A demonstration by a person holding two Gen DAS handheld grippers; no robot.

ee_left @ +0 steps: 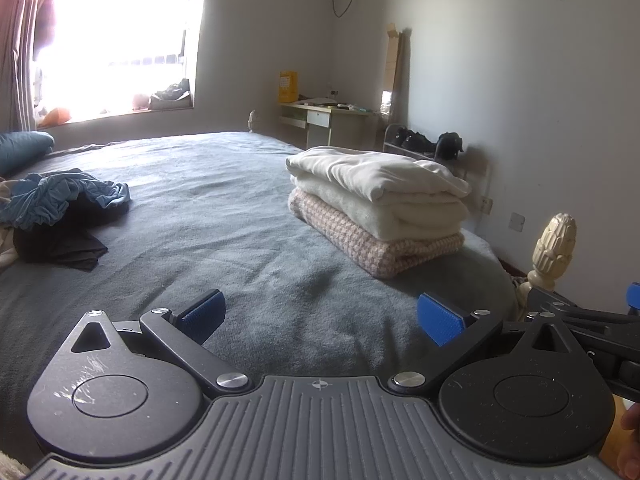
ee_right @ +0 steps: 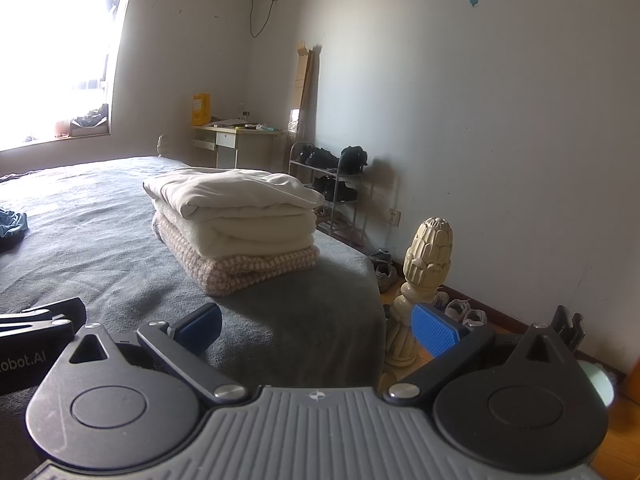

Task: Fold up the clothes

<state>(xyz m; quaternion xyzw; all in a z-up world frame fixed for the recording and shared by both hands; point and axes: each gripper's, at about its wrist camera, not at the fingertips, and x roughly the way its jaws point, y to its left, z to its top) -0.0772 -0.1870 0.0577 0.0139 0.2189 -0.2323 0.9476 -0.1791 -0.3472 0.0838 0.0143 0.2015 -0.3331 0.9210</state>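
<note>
Grey-covered bed (ee_left: 224,184): folded stack (ee_left: 376,204) near its corner, crumpled unfolded clothes (ee_left: 60,212) well apart.

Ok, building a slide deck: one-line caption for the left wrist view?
Open left gripper hovers over grey bed; folded stack right, unfolded clothes pile left.

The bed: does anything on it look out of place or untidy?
Yes. A crumpled heap of blue and black clothes lies unfolded on the left side of the grey bed, apart from the neat folded stack. Both grippers, left and right, are open and empty.
</note>
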